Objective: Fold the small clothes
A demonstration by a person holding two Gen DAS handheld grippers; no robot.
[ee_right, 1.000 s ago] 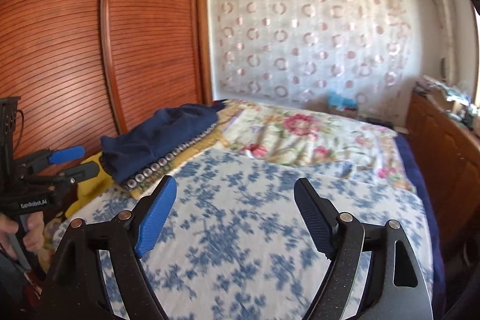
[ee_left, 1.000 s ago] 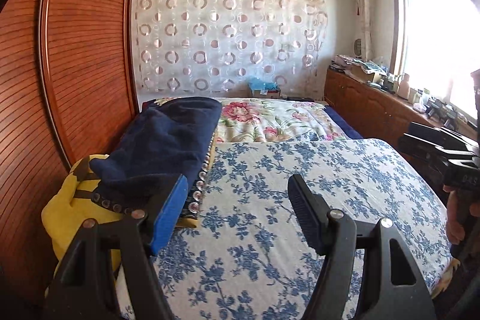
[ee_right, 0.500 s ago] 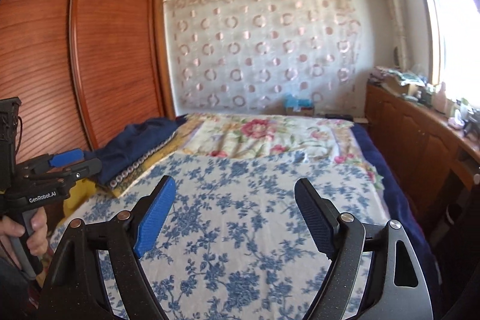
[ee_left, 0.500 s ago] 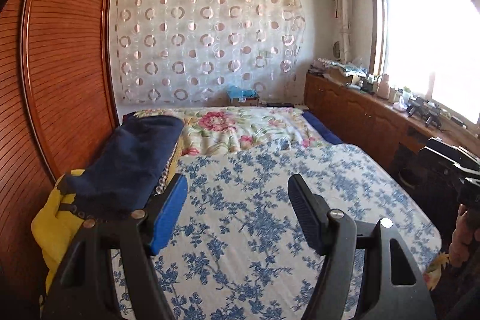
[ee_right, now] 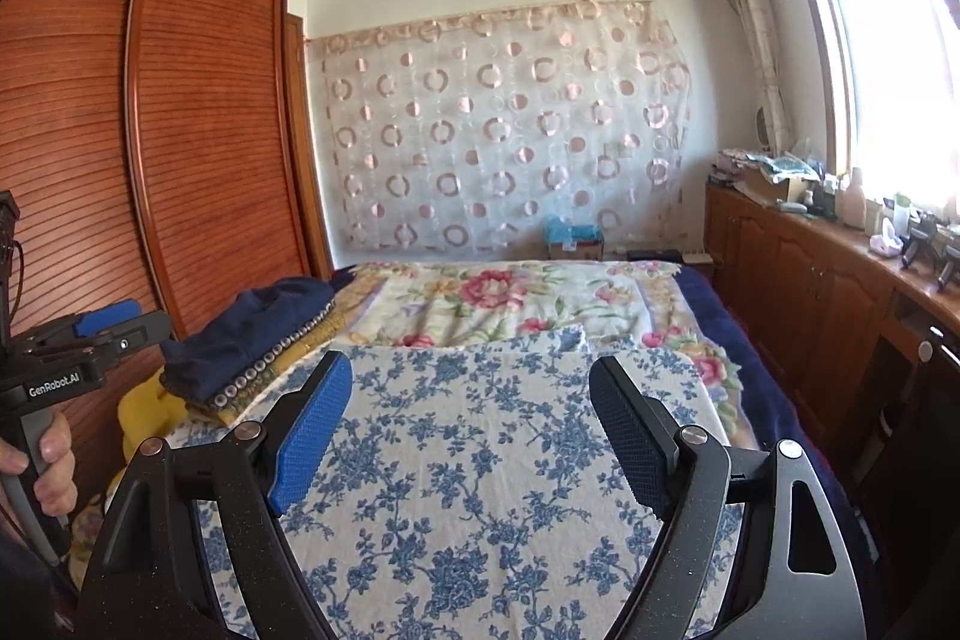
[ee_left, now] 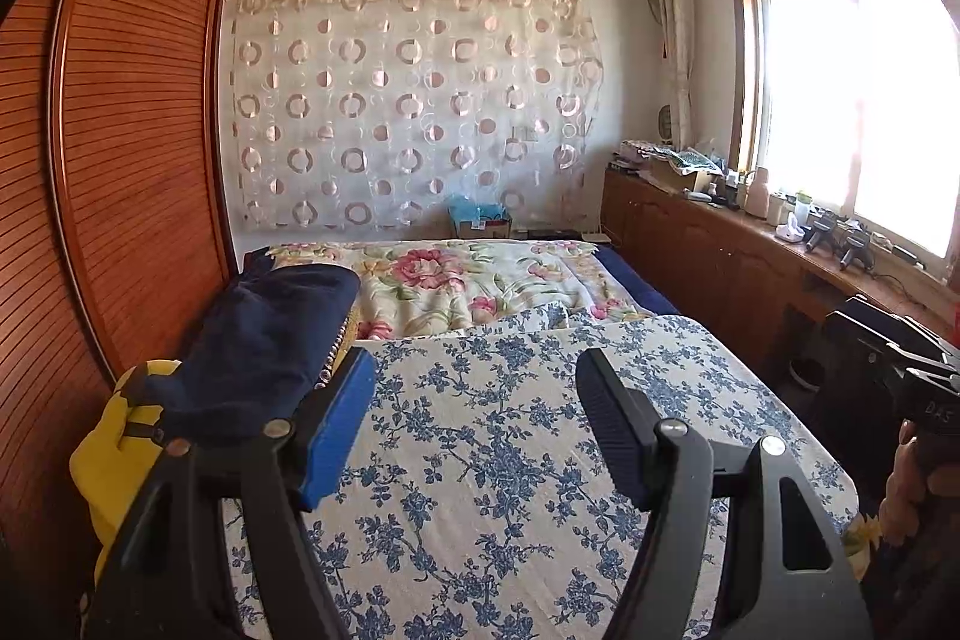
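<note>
Here, left tool and right tool gape empty above blue-flowered spread; navy pile hugs wardrobe-side edge.

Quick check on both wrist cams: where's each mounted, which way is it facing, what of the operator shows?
Left wrist: behind the open left gripper, facing along the blue-floral cover toward the circle curtain; the other hand shows at right edge.
Right wrist: behind the open right gripper, same heading; left hand shows at left edge.
Shared: cover, curtain, navy clothes pile, wardrobe.
</note>
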